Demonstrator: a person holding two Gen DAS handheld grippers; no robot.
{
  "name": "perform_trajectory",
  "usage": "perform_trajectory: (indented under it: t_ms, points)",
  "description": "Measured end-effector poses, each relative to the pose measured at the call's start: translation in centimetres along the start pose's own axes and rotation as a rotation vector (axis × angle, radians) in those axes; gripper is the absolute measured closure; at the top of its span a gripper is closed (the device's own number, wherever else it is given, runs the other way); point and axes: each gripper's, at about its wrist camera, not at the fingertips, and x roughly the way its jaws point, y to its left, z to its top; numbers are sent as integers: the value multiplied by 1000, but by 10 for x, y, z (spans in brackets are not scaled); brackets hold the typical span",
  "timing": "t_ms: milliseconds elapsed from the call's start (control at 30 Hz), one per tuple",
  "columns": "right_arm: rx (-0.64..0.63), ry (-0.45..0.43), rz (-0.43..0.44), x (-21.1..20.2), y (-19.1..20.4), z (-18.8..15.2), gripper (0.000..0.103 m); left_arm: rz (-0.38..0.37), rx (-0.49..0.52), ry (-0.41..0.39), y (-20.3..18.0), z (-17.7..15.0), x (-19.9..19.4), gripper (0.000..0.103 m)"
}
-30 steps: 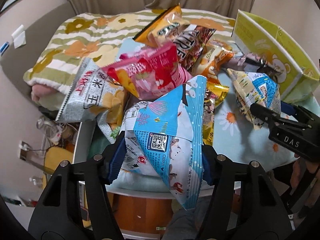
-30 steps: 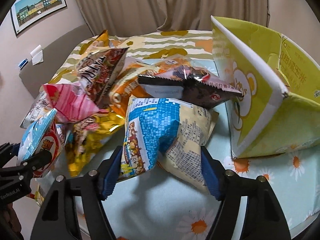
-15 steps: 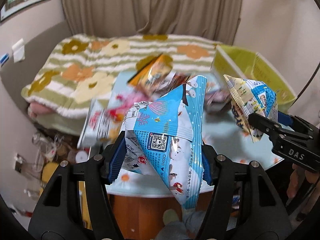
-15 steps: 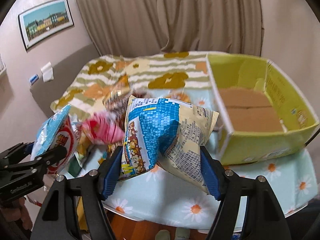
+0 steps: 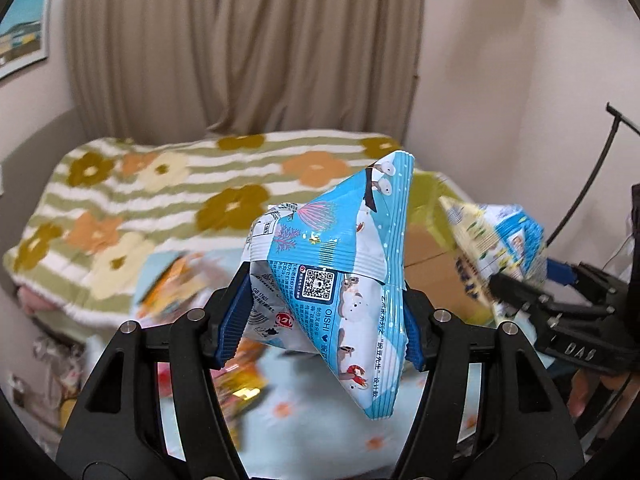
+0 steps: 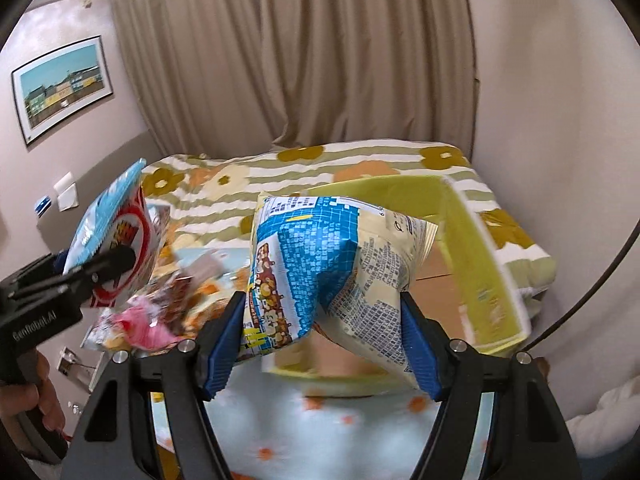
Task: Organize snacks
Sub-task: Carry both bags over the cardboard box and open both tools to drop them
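Note:
My left gripper [image 5: 320,316] is shut on a light-blue snack bag [image 5: 340,280] with a QR code, held high above the table. My right gripper [image 6: 324,336] is shut on a blue-and-cream snack bag [image 6: 328,280], lifted in front of the open yellow-green cardboard box [image 6: 480,268]. In the left wrist view the right gripper [image 5: 560,308] and its bag [image 5: 496,248] show at the right, before the box [image 5: 428,256]. The right wrist view catches the left gripper [image 6: 60,292] with its bag [image 6: 116,236] at the left. A blurred heap of snack bags [image 6: 160,312] lies on the table below.
The table wears a pale-blue daisy cloth [image 6: 340,432]. Behind it is a bed with a striped flower blanket [image 5: 160,200], then beige curtains [image 6: 300,60]. A framed picture [image 6: 60,88] hangs on the left wall. A hand [image 6: 36,392] grips the left tool.
Both grippers have risen well above the table with their bags still clamped. The snack pile has dropped low in view, and the open top of the box now shows.

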Motion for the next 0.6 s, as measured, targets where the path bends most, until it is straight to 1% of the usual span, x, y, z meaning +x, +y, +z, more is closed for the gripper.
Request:
perform_trajectory:
  t_ms: [67, 200, 300, 400, 467, 500, 533, 567, 600]
  points:
    - [1, 3, -16, 3, -18, 5, 35, -24, 7, 16, -23, 11, 18, 43]
    - [12, 19, -33, 8, -56, 15, 35, -77, -2, 85, -58, 23, 61, 43]
    - [18, 39, -33, 15, -75, 16, 35, -96, -10, 145, -74, 24, 92, 43]
    - [44, 57, -19, 23, -86, 18, 35, -112, -8, 192, -84, 24, 118, 42]
    - [55, 66, -16, 28, -92, 18, 35, -116, 8, 211, -90, 25, 130, 36]
    - [58, 67, -16, 29, -93, 19, 35, -116, 35, 218, -94, 26, 135, 25]
    - [63, 69, -20, 31, -94, 20, 35, -115, 51, 220, -96, 25, 135, 10]
    - [66, 71, -25, 32, -95, 21, 35, -112, 68, 222, -95, 26, 138, 4]
    - [70, 74, -29, 33, -97, 22, 35, -111, 82, 217, -96, 26, 138, 0]
